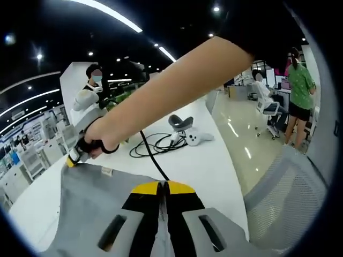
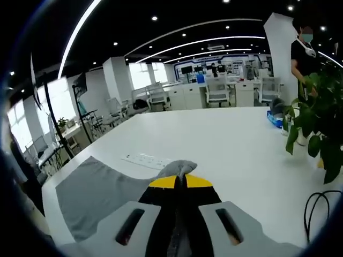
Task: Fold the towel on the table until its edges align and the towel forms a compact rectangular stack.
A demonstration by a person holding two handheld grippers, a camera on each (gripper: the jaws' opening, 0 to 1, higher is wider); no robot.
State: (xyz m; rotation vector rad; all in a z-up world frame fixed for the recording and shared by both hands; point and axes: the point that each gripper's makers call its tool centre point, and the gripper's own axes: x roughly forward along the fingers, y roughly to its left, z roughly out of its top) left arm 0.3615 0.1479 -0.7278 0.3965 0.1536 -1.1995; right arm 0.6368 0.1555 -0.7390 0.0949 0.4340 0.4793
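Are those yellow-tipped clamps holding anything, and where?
Both hold the grey towel: the right gripper pinches a bunched corner, the left gripper an edge.

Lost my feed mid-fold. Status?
Left hand-held gripper shut on grey fabric towel. Right hand-held gripper shut on its far corner. Black coiled cable beyond, apart from it.

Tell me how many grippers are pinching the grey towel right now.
2. The left gripper pinches the towel near the camera; the right gripper pinches a far corner.
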